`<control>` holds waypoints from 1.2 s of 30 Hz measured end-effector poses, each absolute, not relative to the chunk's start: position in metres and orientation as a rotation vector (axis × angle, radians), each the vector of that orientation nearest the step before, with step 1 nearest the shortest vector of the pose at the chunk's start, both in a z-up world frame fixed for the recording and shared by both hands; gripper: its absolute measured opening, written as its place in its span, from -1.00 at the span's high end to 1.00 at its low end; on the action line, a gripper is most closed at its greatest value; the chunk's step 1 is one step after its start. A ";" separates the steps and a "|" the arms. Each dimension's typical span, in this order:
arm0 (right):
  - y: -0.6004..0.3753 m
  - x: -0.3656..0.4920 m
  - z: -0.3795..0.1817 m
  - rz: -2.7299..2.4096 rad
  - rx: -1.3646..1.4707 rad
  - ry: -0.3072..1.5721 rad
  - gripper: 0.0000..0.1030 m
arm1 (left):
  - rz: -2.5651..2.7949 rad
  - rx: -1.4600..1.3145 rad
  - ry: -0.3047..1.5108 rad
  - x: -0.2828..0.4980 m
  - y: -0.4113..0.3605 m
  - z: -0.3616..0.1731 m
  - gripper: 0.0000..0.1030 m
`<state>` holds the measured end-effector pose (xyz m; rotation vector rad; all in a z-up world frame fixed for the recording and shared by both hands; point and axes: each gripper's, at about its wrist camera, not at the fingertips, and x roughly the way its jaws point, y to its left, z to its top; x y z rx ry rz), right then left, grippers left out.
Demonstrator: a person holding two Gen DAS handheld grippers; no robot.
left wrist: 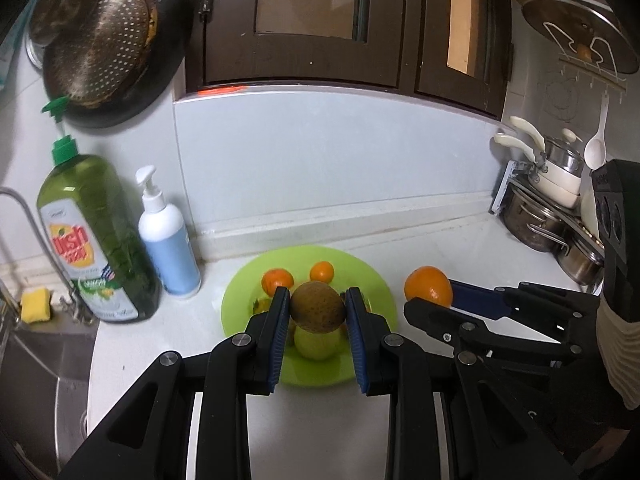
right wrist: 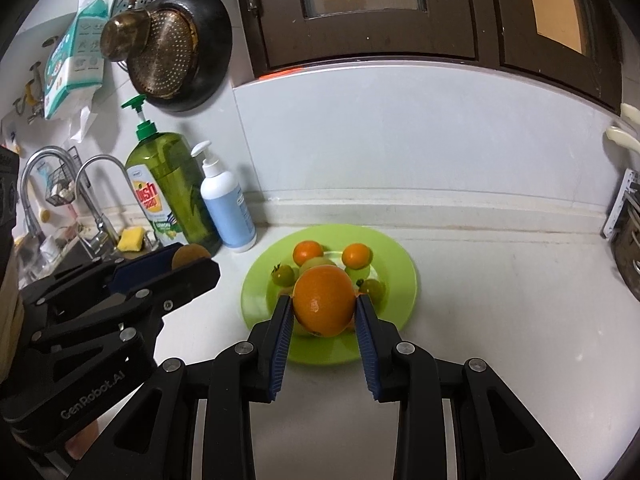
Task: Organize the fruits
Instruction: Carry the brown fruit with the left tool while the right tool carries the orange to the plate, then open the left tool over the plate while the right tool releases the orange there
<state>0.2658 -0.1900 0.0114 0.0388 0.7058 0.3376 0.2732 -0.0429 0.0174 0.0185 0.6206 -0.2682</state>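
My left gripper is shut on a brown kiwi and holds it above the green plate. On the plate lie two small oranges and a yellow-green fruit. My right gripper is shut on a large orange above the same plate. In the right wrist view the plate also holds two small green tomatoes. The right gripper with its orange shows right of the plate in the left wrist view. The left gripper with the kiwi shows at the left.
A green dish-soap bottle and a white pump bottle stand left of the plate by the wall. A sink, tap and yellow sponge are further left. Pots on a rack stand at the right. Pans hang on the wall.
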 end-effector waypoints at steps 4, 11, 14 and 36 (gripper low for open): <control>-0.188 0.283 0.010 0.326 0.041 0.716 0.37 | -0.287 0.027 0.629 0.297 -0.041 0.015 0.45; -0.187 0.322 0.002 0.307 0.049 0.769 0.37 | -0.315 0.057 0.672 0.340 -0.042 0.003 0.45; -0.186 0.339 -0.005 0.308 0.060 0.798 0.37 | -0.329 0.058 0.698 0.360 -0.042 -0.004 0.45; -0.192 0.406 -0.063 0.254 0.079 0.951 0.37 | -0.403 0.119 0.864 0.442 -0.066 -0.059 0.45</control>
